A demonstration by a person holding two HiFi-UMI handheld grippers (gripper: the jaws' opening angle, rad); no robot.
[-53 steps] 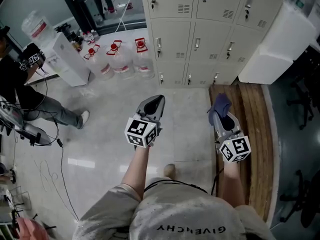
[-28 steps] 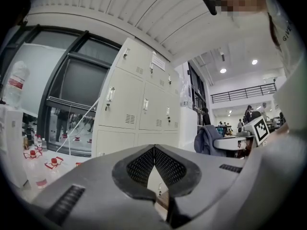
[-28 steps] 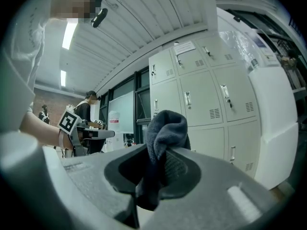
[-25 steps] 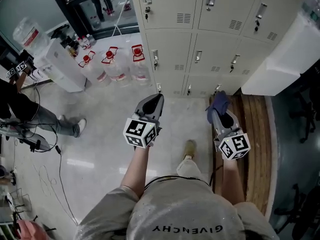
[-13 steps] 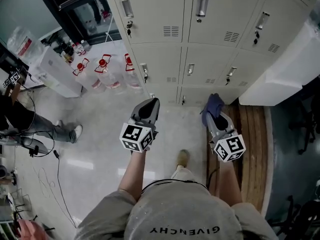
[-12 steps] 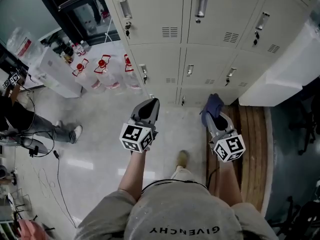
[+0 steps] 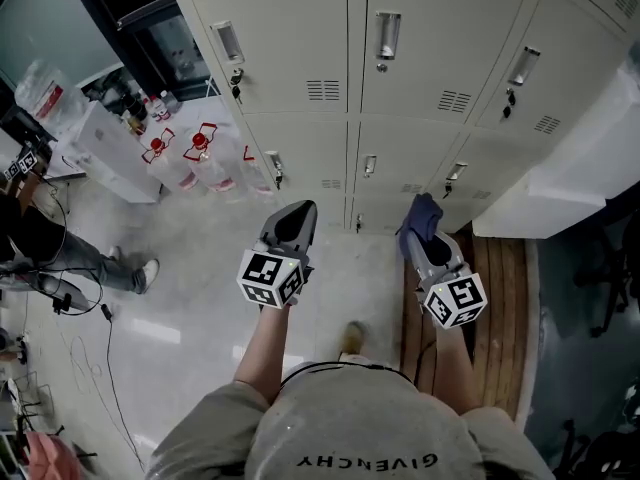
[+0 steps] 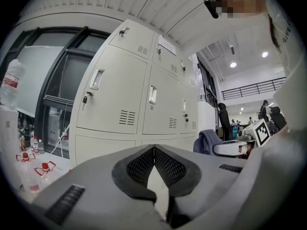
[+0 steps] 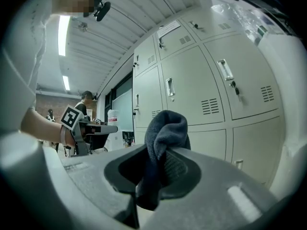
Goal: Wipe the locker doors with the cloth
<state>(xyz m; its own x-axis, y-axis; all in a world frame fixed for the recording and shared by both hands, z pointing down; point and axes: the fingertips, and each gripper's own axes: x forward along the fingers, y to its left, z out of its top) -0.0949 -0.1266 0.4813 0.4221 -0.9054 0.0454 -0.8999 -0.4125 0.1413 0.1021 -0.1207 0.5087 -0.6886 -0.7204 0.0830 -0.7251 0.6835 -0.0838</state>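
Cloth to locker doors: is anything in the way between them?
Nothing. In the right gripper view the cloth faces the locker doors across open air, and the head view shows no object there either.

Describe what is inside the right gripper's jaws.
A dark blue cloth is clamped in the right gripper, bunching above the jaws. The pinched part is covered by them.

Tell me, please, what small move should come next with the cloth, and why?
Probably ease the right gripper forward until the cloth touches a locker door: the cloth is clamped in its jaws, but it hangs short of the doors.
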